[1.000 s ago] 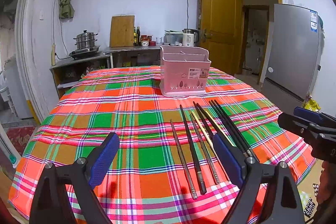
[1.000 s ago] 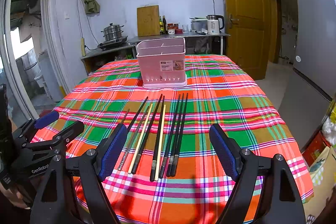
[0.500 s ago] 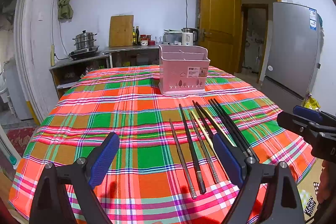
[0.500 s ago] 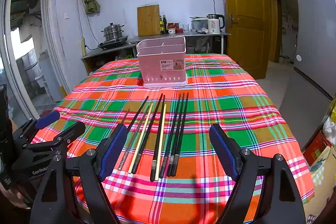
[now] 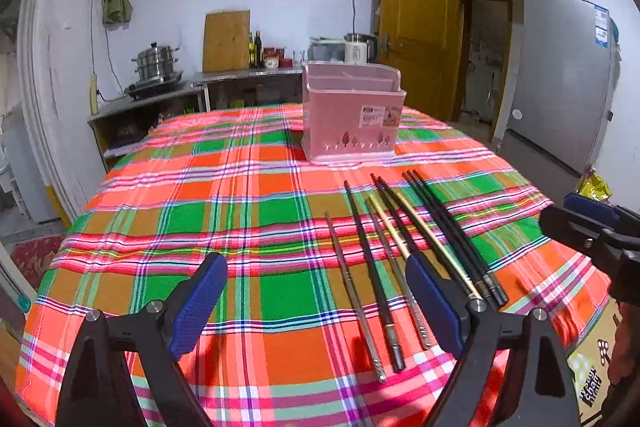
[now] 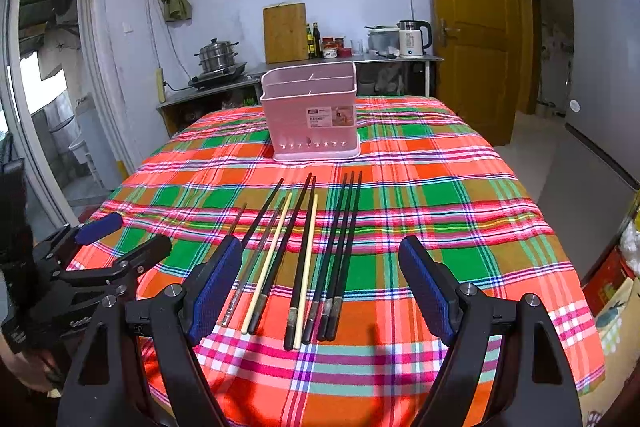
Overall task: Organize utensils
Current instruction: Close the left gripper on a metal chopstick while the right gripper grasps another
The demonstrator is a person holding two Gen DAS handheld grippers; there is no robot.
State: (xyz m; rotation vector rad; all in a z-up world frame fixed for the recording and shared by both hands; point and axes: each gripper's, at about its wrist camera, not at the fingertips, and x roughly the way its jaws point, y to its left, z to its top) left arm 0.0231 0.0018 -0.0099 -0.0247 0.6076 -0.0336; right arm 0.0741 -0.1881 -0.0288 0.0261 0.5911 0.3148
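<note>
A pink basket (image 6: 310, 115) stands at 12 o'clock on the plaid-covered table (image 6: 460, 211), nothing between it and the chopsticks (image 6: 308, 259) lying in a row nearer. The right gripper (image 6: 320, 287) hovers level above their near ends, released and wide. The left gripper (image 5: 316, 301), also spread empty, has the chopsticks (image 5: 384, 259) at 1 o'clock.

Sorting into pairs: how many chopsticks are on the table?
10, in a row on the tablecloth before the pink basket: two metal and one black at left, two cream and two black mid-row, three black at right. None looks fully hidden.
</note>
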